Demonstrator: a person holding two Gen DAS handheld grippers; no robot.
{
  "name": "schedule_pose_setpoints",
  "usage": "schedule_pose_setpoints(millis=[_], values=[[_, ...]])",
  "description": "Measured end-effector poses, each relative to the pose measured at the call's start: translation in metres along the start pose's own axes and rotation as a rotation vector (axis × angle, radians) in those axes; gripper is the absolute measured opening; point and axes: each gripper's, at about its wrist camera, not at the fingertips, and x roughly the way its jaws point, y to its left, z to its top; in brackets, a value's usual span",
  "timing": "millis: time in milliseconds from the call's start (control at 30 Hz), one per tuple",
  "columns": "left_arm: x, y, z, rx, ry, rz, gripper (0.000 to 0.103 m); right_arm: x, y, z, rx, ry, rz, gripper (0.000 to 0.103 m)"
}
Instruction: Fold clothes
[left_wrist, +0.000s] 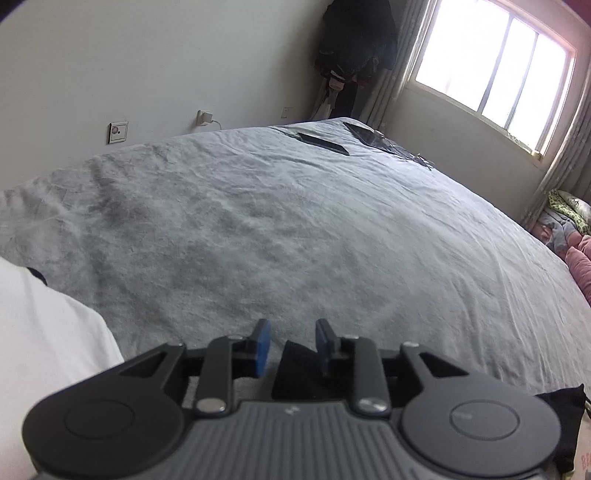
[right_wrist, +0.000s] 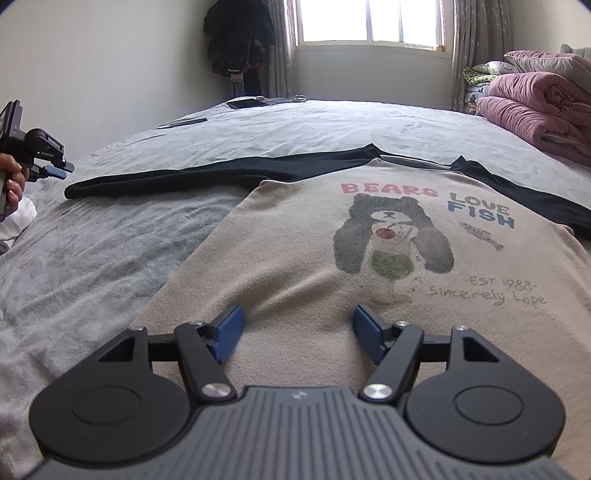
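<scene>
A beige shirt (right_wrist: 295, 258) with black long sleeves and a bear print lies face up on the grey bed cover (right_wrist: 110, 240). Its left sleeve (right_wrist: 177, 175) stretches out flat toward the left. My right gripper (right_wrist: 299, 332) hovers open over the shirt's lower body, with nothing between its fingers. A hand holds my left gripper (right_wrist: 59, 171) just above that sleeve's end. In the left wrist view the left gripper (left_wrist: 293, 345) stands partly open. The black sleeve tip (left_wrist: 295, 369) lies between and under the blue pads (left_wrist: 263, 347), and I see no pinch on it.
Folded pink quilts (right_wrist: 535, 107) are piled at the bed's right side. Flat dark devices (left_wrist: 325, 143) and cables lie at the far end near the window (left_wrist: 491, 66). Dark clothes (left_wrist: 356, 44) hang in the corner. White cloth (left_wrist: 44, 350) sits at the near left.
</scene>
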Motion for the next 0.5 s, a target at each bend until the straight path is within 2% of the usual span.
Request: schedule_pose_setpoints(millis=[100,167,233,300,333,367,433,500], values=[[0.004,-0.001,-0.004,-0.015,0.008,-0.036,0.042,0.000,0.000,0.000,0.003,-0.001,0.003,0.071],[0.012,-0.008,-0.010,0.002,0.029,-0.041,0.063,-0.001,-0.001,0.000,0.002,-0.002,0.005,0.071],[0.021,-0.015,-0.017,0.018,0.049,-0.045,0.066,0.000,0.000,-0.001,0.001,-0.002,0.004,0.071],[0.026,-0.024,-0.023,0.052,0.049,-0.020,0.056,0.000,0.000,-0.001,0.001,-0.002,0.005,0.071],[0.028,-0.028,-0.025,0.078,0.042,0.004,0.024,-0.001,-0.001,-0.001,0.002,-0.002,0.005,0.071],[0.027,-0.032,-0.026,0.114,0.040,0.016,0.013,-0.001,-0.001,-0.001,0.002,-0.002,0.006,0.071],[0.021,-0.036,-0.022,0.163,0.041,0.023,0.011,-0.001,-0.001,-0.001,0.003,-0.001,0.008,0.071],[0.008,-0.034,-0.008,0.151,0.038,0.034,0.010,-0.001,-0.001,-0.001,0.003,0.000,0.008,0.071]])
